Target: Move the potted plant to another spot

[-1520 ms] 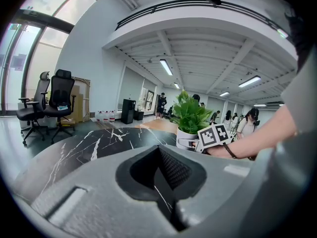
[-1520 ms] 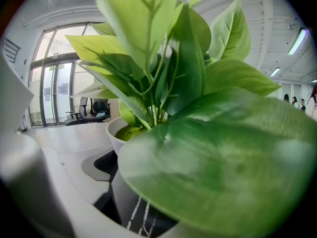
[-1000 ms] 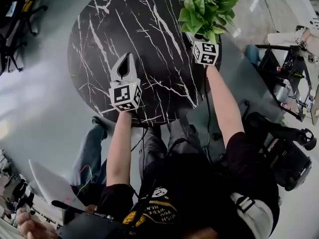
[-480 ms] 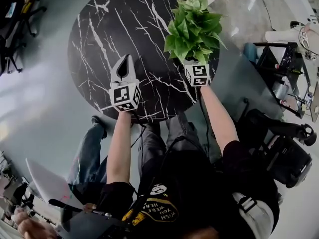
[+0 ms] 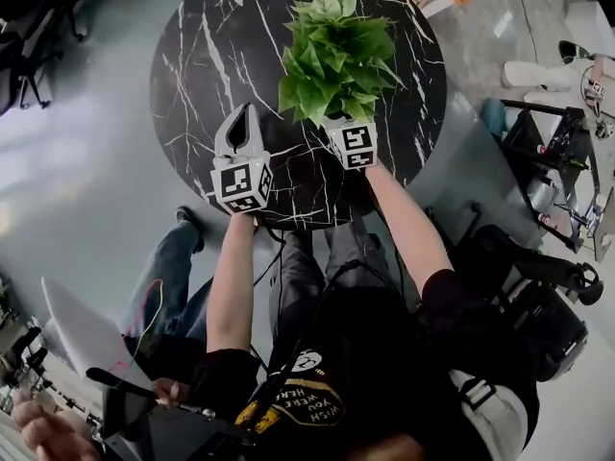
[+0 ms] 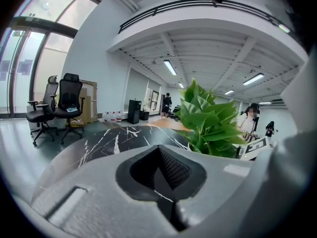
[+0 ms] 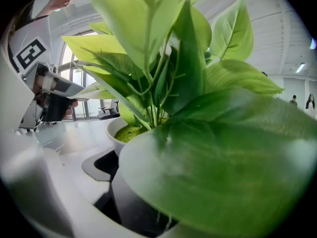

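We find the potted plant [image 5: 336, 54] over the middle of the round tabletop [image 5: 207, 51], a black marble-look slab with white veins, its broad green leaves spreading wide enough in the head view to hide the pot beneath them; in the right gripper view its white pot [image 7: 115, 129] shows, topped with green moss from which the stems rise, and it sits squarely between the two jaws of the right claw [image 5: 338, 123]; that claw is closed onto the pot, a dark pad pressed against the pot's side, and the leaves fill most of what its camera sees; we cannot tell whether the pot's base rests on the tabletop or hangs just clear of it; just beside the plant, to its left, the left claw [image 5: 244, 113] is held above the near part of the tabletop, pointing away from us, its jaws brought together with nothing between them, leaving only the small diamond-shaped gap in their pads; its camera catches the plant's leaves off to the right and, farther back across the room, two black office chairs [image 6: 67, 105] by tall windows.
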The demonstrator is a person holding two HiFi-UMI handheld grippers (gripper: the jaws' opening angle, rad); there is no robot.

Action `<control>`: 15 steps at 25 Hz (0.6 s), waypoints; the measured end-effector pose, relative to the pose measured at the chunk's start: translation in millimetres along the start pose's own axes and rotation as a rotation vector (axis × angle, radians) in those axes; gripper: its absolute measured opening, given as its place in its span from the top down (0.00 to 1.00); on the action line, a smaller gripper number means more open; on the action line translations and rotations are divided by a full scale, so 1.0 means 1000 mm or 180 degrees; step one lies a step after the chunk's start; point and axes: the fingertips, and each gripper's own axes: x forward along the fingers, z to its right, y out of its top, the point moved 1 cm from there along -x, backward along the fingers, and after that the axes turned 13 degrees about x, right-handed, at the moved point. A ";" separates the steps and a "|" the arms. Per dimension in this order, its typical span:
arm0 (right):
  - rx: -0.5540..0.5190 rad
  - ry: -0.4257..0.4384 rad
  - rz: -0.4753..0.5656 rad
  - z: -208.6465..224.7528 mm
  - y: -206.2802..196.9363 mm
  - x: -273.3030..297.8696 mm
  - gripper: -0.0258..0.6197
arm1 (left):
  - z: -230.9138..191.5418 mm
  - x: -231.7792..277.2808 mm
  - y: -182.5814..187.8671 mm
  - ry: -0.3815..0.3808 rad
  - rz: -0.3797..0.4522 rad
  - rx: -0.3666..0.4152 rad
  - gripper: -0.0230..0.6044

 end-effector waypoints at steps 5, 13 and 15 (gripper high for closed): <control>-0.0109 0.0230 -0.0032 -0.045 0.008 0.046 0.23 | -0.024 -0.011 -0.007 0.0132 -0.0022 -0.0051 0.96; -0.0153 0.0383 -0.0052 -0.073 0.023 0.086 0.23 | -0.041 -0.023 -0.011 0.0219 -0.0056 -0.0105 0.96; -0.0140 0.0409 -0.0037 -0.074 0.024 0.085 0.22 | -0.042 -0.024 -0.011 0.0207 -0.0060 -0.0107 0.96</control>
